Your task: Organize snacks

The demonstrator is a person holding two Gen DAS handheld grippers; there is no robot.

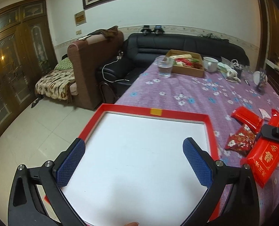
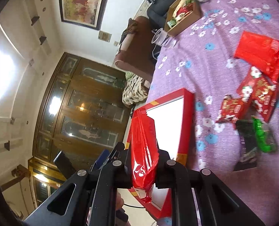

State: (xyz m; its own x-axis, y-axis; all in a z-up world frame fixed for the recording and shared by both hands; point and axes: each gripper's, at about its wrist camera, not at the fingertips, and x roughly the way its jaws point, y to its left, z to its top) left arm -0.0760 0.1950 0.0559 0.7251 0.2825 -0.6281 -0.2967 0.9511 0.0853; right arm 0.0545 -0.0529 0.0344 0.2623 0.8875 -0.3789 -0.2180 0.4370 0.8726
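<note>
Right claw [image 2: 144, 171] grips a red packet [image 2: 143, 150], long axis apparently pointing at the tray [image 1: 214, 143] just left; left claw [image 1: 133, 162] gapes over it.

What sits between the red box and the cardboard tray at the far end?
Only bare flowered tablecloth between the red box and the cardboard tray; the water glass stands just left of that line. The left wrist view shows it best.
</note>
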